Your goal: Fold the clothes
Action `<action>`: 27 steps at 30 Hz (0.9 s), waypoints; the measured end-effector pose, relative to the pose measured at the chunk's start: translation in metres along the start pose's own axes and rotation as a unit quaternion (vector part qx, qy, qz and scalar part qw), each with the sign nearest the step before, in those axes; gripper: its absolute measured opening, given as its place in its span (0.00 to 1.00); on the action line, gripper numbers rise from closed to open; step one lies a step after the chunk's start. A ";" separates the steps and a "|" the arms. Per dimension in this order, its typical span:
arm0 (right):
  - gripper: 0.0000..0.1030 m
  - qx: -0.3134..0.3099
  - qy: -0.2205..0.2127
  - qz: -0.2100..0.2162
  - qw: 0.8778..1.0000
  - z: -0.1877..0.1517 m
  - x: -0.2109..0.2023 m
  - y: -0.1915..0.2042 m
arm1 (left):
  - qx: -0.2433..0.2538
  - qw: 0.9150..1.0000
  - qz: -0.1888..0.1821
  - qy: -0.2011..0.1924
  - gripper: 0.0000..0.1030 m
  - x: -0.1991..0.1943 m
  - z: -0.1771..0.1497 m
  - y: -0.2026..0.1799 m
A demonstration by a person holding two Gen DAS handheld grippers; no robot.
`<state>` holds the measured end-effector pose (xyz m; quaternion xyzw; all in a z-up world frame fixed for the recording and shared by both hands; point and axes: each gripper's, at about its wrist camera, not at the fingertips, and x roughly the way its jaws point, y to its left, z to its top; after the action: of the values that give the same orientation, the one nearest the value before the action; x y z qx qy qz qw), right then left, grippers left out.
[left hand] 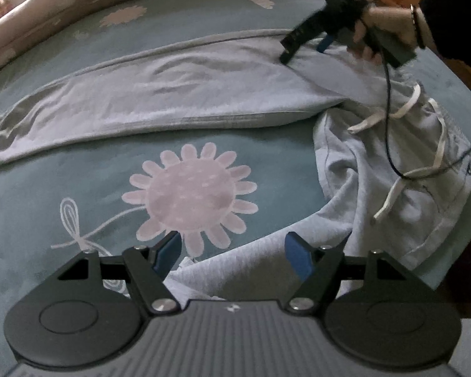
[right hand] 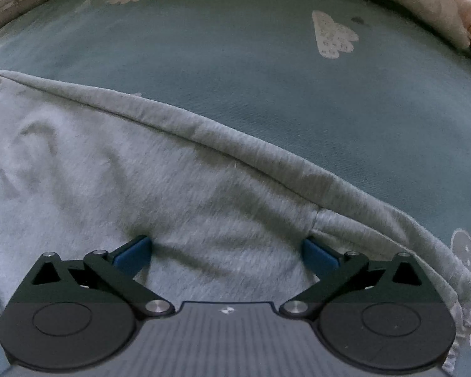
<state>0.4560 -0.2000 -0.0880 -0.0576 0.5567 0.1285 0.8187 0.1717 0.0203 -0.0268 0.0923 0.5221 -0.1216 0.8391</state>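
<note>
Roughly mid-fold, judging by the lie alone: one pair of grey sweatpants [left hand: 179, 94] on the teal flower-print bedspread [left hand: 78, 188], one leg stretched flat across the upper half of the left wrist view toward its left edge, the other leg curving down to bottom centre, waist bunched at right with the white drawstring [left hand: 392, 113] loose on top. No neat stack anywhere; legs apart, waist crumpled, so flattening and the folds are left. Left gripper [left hand: 232, 256] sits bottom centre, jaws wide apart, holding nothing, near leg's end just below them. Right gripper [right hand: 226, 251], jaws also wide, pads pressing into grey cloth but not clamped on it; seam runs diagonally above. In the left view it shows upper right, in a hand [left hand: 383, 28] with dark sleeve. Count: one garment, one drawstring, two grippers, one hand seen, one cable [left hand: 389, 119].
</note>
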 end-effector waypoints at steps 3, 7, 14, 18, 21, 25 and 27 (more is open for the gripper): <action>1.00 0.043 -0.024 0.037 0.998 -0.002 -0.025 -0.007 | 0.019 1.000 0.002 -0.001 0.71 -0.002 0.000 -0.001; 1.00 0.087 -0.033 0.075 0.993 -0.032 -0.053 -0.015 | 0.025 1.000 -0.004 0.002 0.71 0.003 0.001 -0.004; 1.00 0.107 0.016 0.001 0.994 -0.060 -0.019 -0.031 | 0.034 0.999 -0.013 0.000 0.71 0.007 0.002 -0.012; 1.00 0.096 0.029 -0.016 0.995 -0.059 -0.018 -0.024 | 0.030 1.000 -0.005 -0.002 0.71 -0.003 -0.002 -0.005; 1.00 0.106 0.049 0.034 0.993 -0.059 -0.034 -0.014 | 0.020 1.000 0.018 0.004 0.71 -0.011 -0.010 0.011; 1.00 0.090 0.038 0.086 0.991 -0.072 -0.060 0.016 | 0.002 0.999 0.041 0.020 0.67 -0.018 -0.024 0.029; 1.00 0.078 0.043 0.097 0.991 -0.079 -0.063 0.034 | 0.008 0.999 0.039 0.028 0.67 -0.020 -0.031 0.029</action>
<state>0.3539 -0.1955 -0.0580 0.0552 0.6026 0.1610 0.7797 0.1456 0.0586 -0.0214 0.1231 0.5402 -0.0901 0.8276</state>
